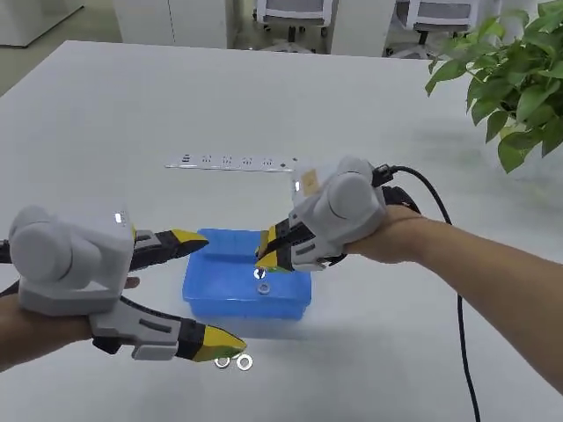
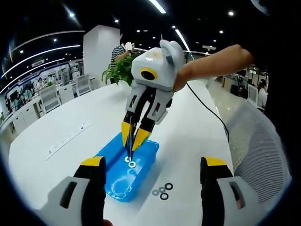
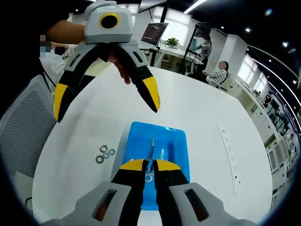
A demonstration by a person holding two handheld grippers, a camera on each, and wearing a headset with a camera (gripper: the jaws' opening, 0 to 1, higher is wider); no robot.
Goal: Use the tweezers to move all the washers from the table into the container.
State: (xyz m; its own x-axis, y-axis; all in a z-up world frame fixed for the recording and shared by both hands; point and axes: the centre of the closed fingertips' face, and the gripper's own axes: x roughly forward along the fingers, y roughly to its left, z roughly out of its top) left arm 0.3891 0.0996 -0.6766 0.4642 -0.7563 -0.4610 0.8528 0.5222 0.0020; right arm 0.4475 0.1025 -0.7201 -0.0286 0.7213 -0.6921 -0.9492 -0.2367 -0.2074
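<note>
Right gripper (image 1: pixel 268 255), centre of the head view: jaws clamped on slim metal tweezers (image 3: pixel 152 149), tips pointing down into a shallow blue plastic container (image 1: pixel 246 308), with a silver metal washer (image 2: pixel 132 164) at the tips. Left gripper (image 1: pixel 211 294), lower left: yellow-tipped jaws wide apart. Three loose steel ring washers (image 3: pixel 106 154), clustered on the white table (image 1: pixel 132 114) just beside the container, at the bottom edge of the head view.

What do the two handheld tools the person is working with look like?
The left gripper and right gripper match: a rounded pale grey housing, dark grey linkages, and two pointed fingers tipped in yellow with black edging. A black cable trails from the right gripper past the person's bare forearm.
</note>
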